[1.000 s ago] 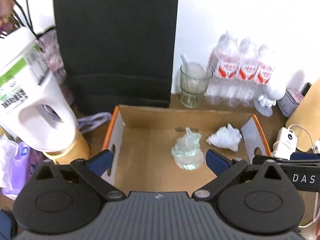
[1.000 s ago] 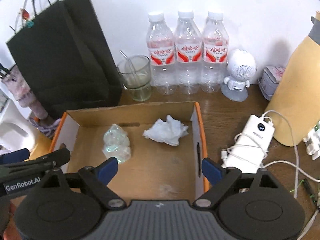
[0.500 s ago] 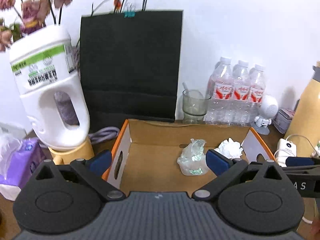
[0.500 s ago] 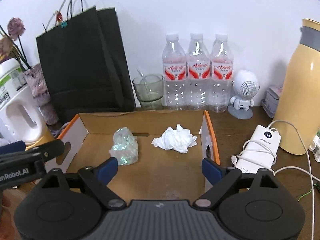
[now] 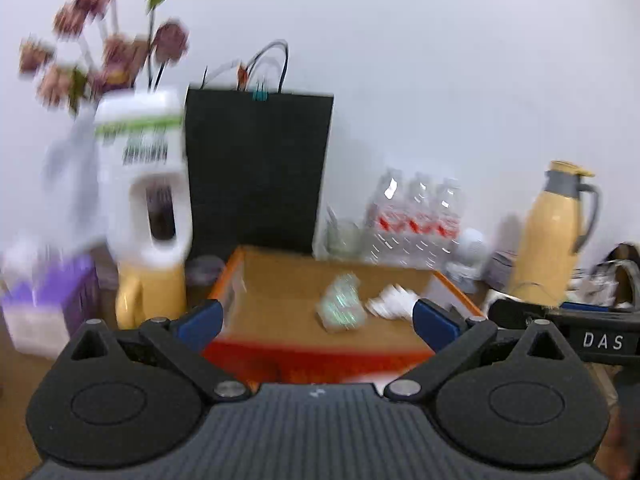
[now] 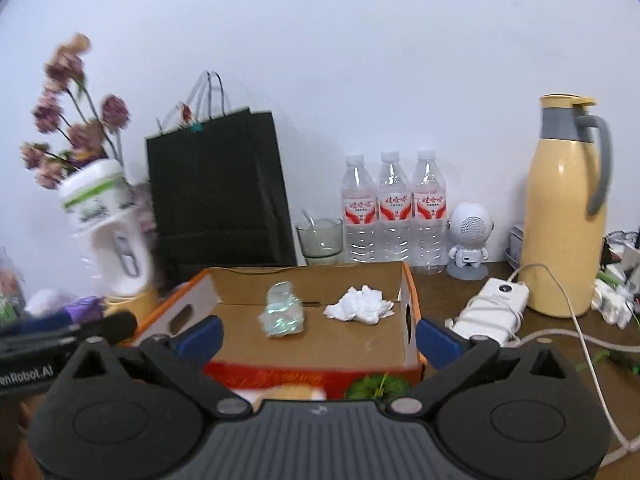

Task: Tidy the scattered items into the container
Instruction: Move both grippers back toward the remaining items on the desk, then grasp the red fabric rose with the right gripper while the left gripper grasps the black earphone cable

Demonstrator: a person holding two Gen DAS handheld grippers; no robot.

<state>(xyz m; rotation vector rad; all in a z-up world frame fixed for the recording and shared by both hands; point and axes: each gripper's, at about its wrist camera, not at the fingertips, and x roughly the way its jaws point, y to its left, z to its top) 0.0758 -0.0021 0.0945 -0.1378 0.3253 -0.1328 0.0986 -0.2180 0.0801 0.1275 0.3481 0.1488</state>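
An open cardboard box (image 6: 312, 280) with orange edges and a red front stands on the wooden table. Inside it lie a crumpled clear plastic wrapper (image 6: 282, 312) and a crumpled white tissue (image 6: 360, 306). The blurred left wrist view shows the same box (image 5: 280, 264), wrapper (image 5: 342, 308) and tissue (image 5: 390, 300). My left gripper (image 5: 316, 322) hangs open in front of the box, nothing between its blue pads. My right gripper (image 6: 319, 338) is beside it, jaws opening wider, also with nothing between them. Both sit back from the box's front wall.
Behind the box stand a black paper bag (image 6: 218, 188), a glass (image 6: 322, 240), three water bottles (image 6: 394, 208) and a white speaker figure (image 6: 470, 232). A white jug with flowers (image 6: 104, 232) is at the left. A yellow thermos (image 6: 564, 216) and a cabled power bank (image 6: 494, 304) are at the right.
Both grippers have drawn back from over the box and tilted up; the box's red front now shows. The right jaws stand a little wider.
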